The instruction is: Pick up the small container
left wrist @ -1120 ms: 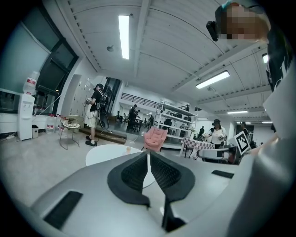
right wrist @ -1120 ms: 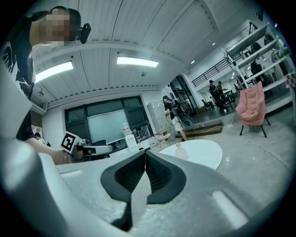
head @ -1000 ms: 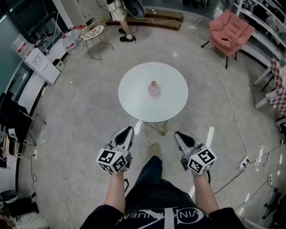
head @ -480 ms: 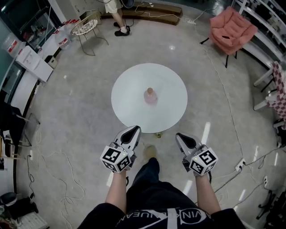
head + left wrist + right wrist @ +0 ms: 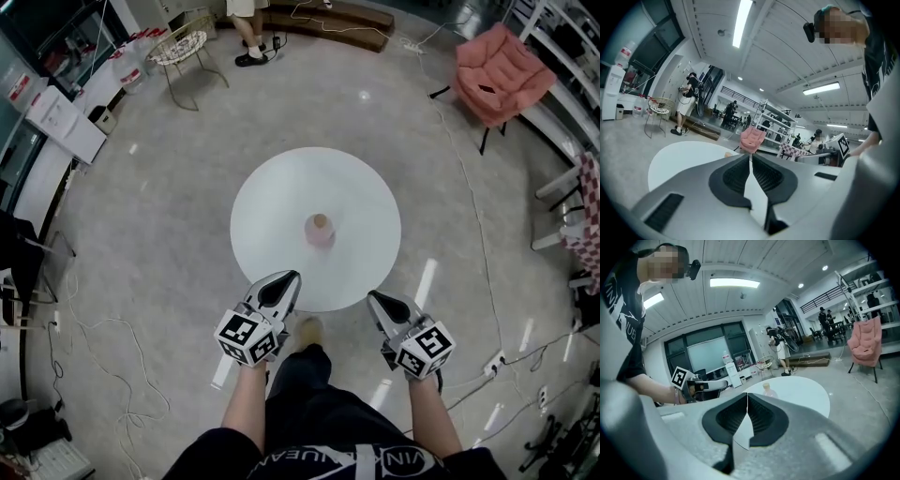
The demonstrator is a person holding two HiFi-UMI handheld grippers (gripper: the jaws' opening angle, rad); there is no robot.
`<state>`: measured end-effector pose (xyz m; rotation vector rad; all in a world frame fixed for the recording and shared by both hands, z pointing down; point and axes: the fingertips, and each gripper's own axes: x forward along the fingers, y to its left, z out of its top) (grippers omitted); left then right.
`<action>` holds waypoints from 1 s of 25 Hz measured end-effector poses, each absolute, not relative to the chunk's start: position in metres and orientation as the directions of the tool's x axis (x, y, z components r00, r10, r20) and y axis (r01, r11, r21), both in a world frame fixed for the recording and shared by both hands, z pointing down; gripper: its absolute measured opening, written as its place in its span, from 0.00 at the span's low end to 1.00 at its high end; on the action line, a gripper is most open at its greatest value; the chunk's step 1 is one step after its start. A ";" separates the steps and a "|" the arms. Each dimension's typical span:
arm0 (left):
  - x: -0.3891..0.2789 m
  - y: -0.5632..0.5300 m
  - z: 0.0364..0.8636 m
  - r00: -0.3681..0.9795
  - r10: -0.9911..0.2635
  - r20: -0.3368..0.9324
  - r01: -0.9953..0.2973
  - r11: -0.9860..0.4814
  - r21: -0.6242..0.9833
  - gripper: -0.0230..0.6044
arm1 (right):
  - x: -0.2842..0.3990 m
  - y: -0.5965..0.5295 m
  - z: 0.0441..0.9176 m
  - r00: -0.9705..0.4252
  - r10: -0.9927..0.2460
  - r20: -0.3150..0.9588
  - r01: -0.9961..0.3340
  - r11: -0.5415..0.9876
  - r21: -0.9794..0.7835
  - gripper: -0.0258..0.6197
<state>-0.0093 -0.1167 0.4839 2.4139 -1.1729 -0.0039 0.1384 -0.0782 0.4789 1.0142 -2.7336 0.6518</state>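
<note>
Overhead, from the head view, a small pink container with a tan cap (image 5: 320, 229) stands upright near the middle of a round white table (image 5: 272, 192); the left gripper (image 5: 285, 279) and the right gripper (image 5: 376, 299) are held side by side at the table's near rim, both apart from the container; a pink armchair (image 5: 502, 73) sits far off on the grey floor (image 5: 150, 234).

Next, the left gripper view shows its black-padded jaws pressed together with nothing between them; the white tabletop lies beyond, and only the tan cap peeks over the left jaw.

Lastly, the right gripper view shows its jaws likewise closed and empty; the container stands on the table just above their tips.
</note>
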 end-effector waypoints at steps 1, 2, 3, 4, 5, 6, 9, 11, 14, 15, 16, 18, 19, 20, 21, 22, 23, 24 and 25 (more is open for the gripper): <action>-0.010 -0.124 0.487 0.635 -0.748 0.192 -0.746 -0.530 0.404 0.07 | 0.136 -0.084 0.482 -0.762 -0.575 0.297 -0.647 0.680 -0.345 0.05; -0.012 -0.130 0.489 0.633 -0.750 0.193 -0.747 -0.525 0.409 0.07 | 0.134 -0.091 0.485 -0.765 -0.567 0.306 -0.644 0.684 -0.343 0.05; -0.013 -0.137 0.492 0.631 -0.751 0.194 -0.747 -0.521 0.413 0.07 | 0.132 -0.097 0.488 -0.766 -0.560 0.315 -0.642 0.687 -0.340 0.05; -0.014 -0.143 0.495 0.631 -0.751 0.194 -0.746 -0.519 0.417 0.07 | 0.130 -0.103 0.490 -0.767 -0.555 0.322 -0.641 0.690 -0.336 0.05; -0.015 -0.148 0.497 0.632 -0.750 0.195 -0.745 -0.518 0.420 0.07 | 0.129 -0.109 0.492 -0.768 -0.550 0.327 -0.638 0.695 -0.331 0.05; -0.016 -0.153 0.500 0.634 -0.748 0.197 -0.744 -0.519 0.421 0.07 | 0.126 -0.114 0.493 -0.772 -0.544 0.329 -0.634 0.702 -0.325 0.05; -0.018 -0.163 0.508 0.638 -0.738 0.217 -0.746 -0.524 0.411 0.07 | 0.120 -0.127 0.499 -0.779 -0.531 0.333 -0.624 0.706 -0.336 0.05; -0.017 -0.164 0.514 0.640 -0.730 0.238 -0.750 -0.528 0.399 0.07 | 0.115 -0.133 0.504 -0.787 -0.517 0.338 -0.614 0.710 -0.344 0.05; -0.011 -0.164 0.526 0.640 -0.724 0.259 -0.753 -0.523 0.399 0.07 | 0.110 -0.143 0.513 -0.797 -0.492 0.349 -0.598 0.722 -0.347 0.05; -0.008 -0.163 0.531 0.638 -0.722 0.268 -0.755 -0.519 0.402 0.07 | 0.109 -0.146 0.517 -0.801 -0.484 0.353 -0.592 0.726 -0.349 0.06; -0.005 -0.162 0.536 0.635 -0.721 0.277 -0.758 -0.512 0.405 0.07 | 0.110 -0.150 0.520 -0.806 -0.473 0.357 -0.584 0.732 -0.350 0.06; 0.003 -0.163 0.545 0.618 -0.730 0.293 -0.770 -0.487 0.412 0.07 | 0.113 -0.161 0.528 -0.815 -0.450 0.364 -0.567 0.747 -0.346 0.06; 0.007 -0.165 0.547 0.605 -0.739 0.296 -0.778 -0.471 0.415 0.07 | 0.115 -0.168 0.532 -0.819 -0.440 0.367 -0.559 0.754 -0.345 0.07; 0.010 -0.167 0.549 0.592 -0.749 0.299 -0.787 -0.455 0.417 0.07 | 0.116 -0.174 0.537 -0.823 -0.429 0.371 -0.551 0.760 -0.344 0.07; 0.012 -0.169 0.551 0.579 -0.758 0.300 -0.794 -0.441 0.419 0.07 | 0.114 -0.179 0.541 -0.828 -0.415 0.378 -0.541 0.769 -0.341 0.07; 0.013 -0.169 0.552 0.568 -0.766 0.302 -0.800 -0.427 0.420 0.07 | 0.109 -0.182 0.546 -0.834 -0.393 0.387 -0.524 0.783 -0.334 0.07; 0.012 -0.169 0.554 0.558 -0.773 0.304 -0.806 -0.416 0.422 0.07 | 0.102 -0.184 0.550 -0.841 -0.366 0.399 -0.502 0.803 -0.321 0.08; 0.012 -0.169 0.556 0.549 -0.778 0.305 -0.810 -0.405 0.424 0.07 | 0.096 -0.185 0.555 -0.847 -0.338 0.411 -0.477 0.824 -0.305 0.08; 0.013 -0.169 0.559 0.542 -0.782 0.306 -0.813 -0.398 0.425 0.07 | 0.090 -0.187 0.558 -0.852 -0.312 0.420 -0.451 0.844 -0.289 0.08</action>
